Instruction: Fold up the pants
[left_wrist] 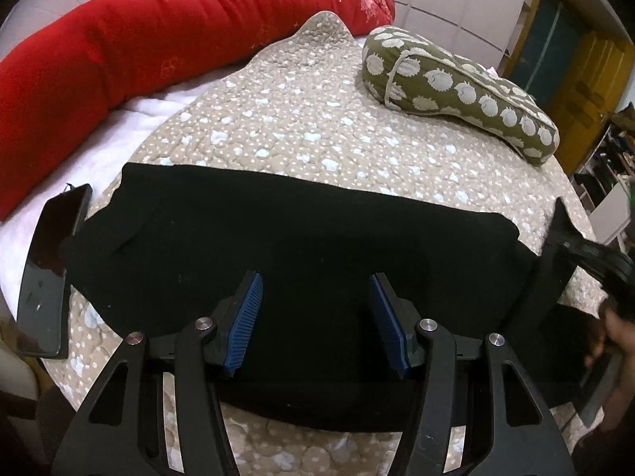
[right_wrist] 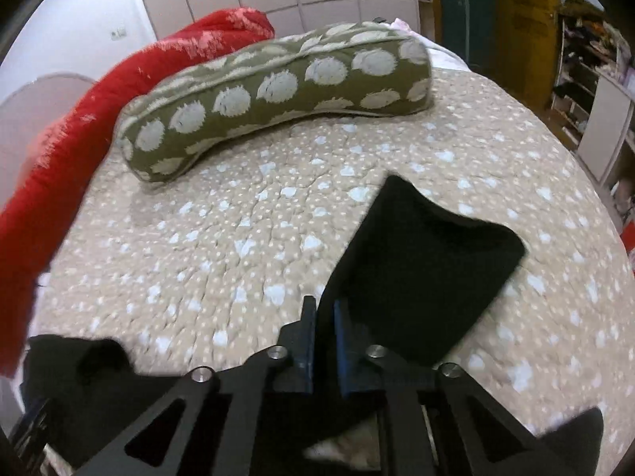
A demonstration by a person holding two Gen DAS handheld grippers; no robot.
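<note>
Two grippers share the work: the right gripper (right_wrist: 324,319) is clenched on an end of the black pants (left_wrist: 297,238) to carry it over, while the left gripper (left_wrist: 315,319) hovers released above them (at 12 o'clock on the quilt (left_wrist: 317,127)), probably ready to steady.

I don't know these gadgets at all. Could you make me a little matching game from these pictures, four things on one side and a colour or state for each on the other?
Things:
1. left gripper
2. right gripper
3. long pillow
4. rolled blanket

States:
A. red
B. jaws spread apart over the black pants, holding nothing
C. olive green with pale hedgehog shapes
D. jaws closed on black cloth

Pairs: 1-B, 2-D, 3-C, 4-A
</note>
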